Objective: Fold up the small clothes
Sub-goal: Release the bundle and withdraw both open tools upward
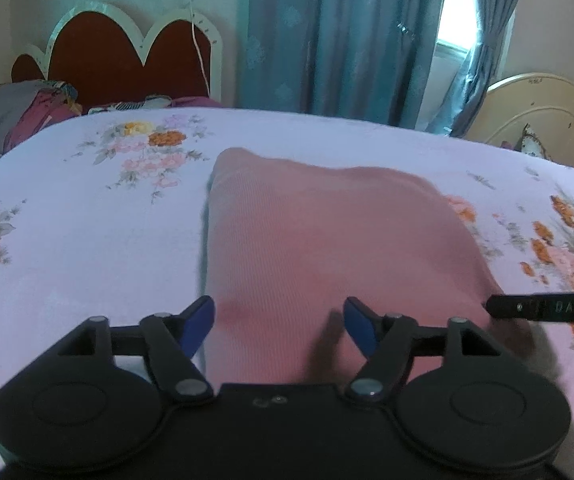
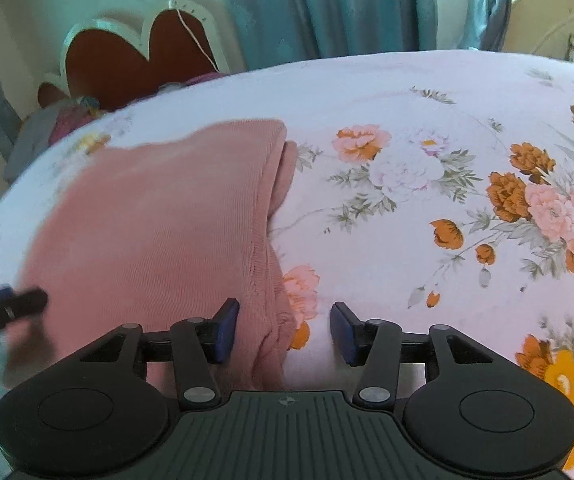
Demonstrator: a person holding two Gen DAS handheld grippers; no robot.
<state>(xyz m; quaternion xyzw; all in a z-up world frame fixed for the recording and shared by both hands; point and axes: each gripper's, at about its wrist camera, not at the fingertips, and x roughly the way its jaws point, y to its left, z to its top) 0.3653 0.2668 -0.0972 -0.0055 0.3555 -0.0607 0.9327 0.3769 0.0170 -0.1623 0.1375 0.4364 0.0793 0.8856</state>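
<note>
Jaws on both grippers stand wide, nothing between the pads. Left gripper (image 1: 279, 326) hovers low over the near edge of the pink garment (image 1: 327, 240), its left pad at the garment's left border. Right gripper (image 2: 285, 330) sits at the garment's right border, left pad over cloth, right pad over bare bed sheet (image 2: 407, 272).

Location: pink garment lies on the floral bed sheet, roughly mid-bed, already doubled into a rough rectangle. Layered edges show along its right side in the right wrist view.

Handling, judged from appearance: fine ribbed knit, light, limp, no stiffness. Likely to drape and stretch when lifted, so a one-point pinch would let it sag and unfold. Not fragile, not slippery. The soft mattress beneath will give under pressure, so the pads must dig slightly to catch every layer.

Grasp sites: the two near corners, one per gripper, pinching the full stack of layers at the hem.

Hidden or unclear:
- Near edge of the garment is covered by the gripper bodies in both views.
- Garment type cannot be told; no sleeves or neckline show.
- Layer count is uncertain, with at least two at the right edge.
- Both views are motion-blurred at the garment.
- Clothes pile (image 1: 27, 108) by the headboard (image 1: 119, 52) is too indistinct to itemise.
</note>
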